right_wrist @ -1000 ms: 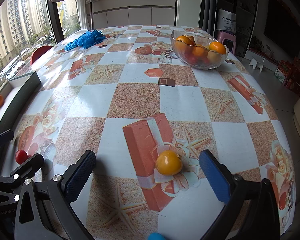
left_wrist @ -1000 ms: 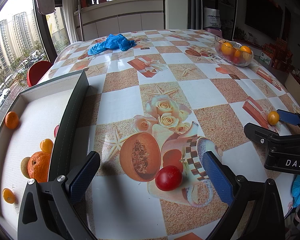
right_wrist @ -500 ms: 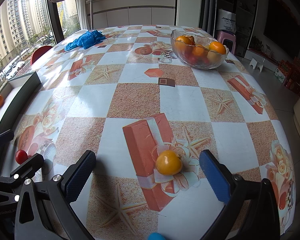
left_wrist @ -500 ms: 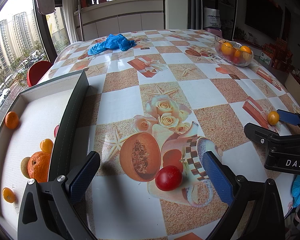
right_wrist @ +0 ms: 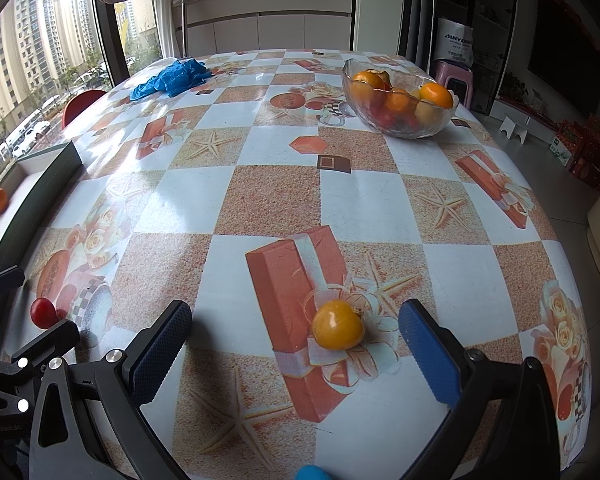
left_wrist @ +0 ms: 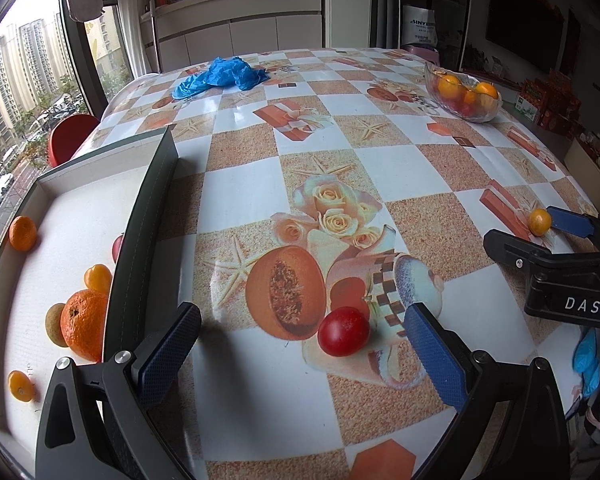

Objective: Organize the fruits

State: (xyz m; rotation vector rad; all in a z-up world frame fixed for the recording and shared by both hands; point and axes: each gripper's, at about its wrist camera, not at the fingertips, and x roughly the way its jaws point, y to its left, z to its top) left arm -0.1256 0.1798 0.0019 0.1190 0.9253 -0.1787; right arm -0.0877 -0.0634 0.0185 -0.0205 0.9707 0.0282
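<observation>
Left gripper point(left_wrist: 300, 344) wide open, red tomato point(left_wrist: 343, 336) lying on the counter point(left_wrist: 400, 168) between its fingers, nearer the right one. Right gripper point(right_wrist: 296, 340) wide open too, yellow tomato point(right_wrist: 337, 330) between its fingers, touching neither.

Counts: 1 red round tomato point(left_wrist: 343, 331) and 1 yellow round tomato point(right_wrist: 337, 330) loose on the counter; 1 clear glass bowl point(right_wrist: 400, 98); 1 white tray point(left_wrist: 40, 264); 1 crumpled blue cloth point(left_wrist: 222, 76).
</observation>
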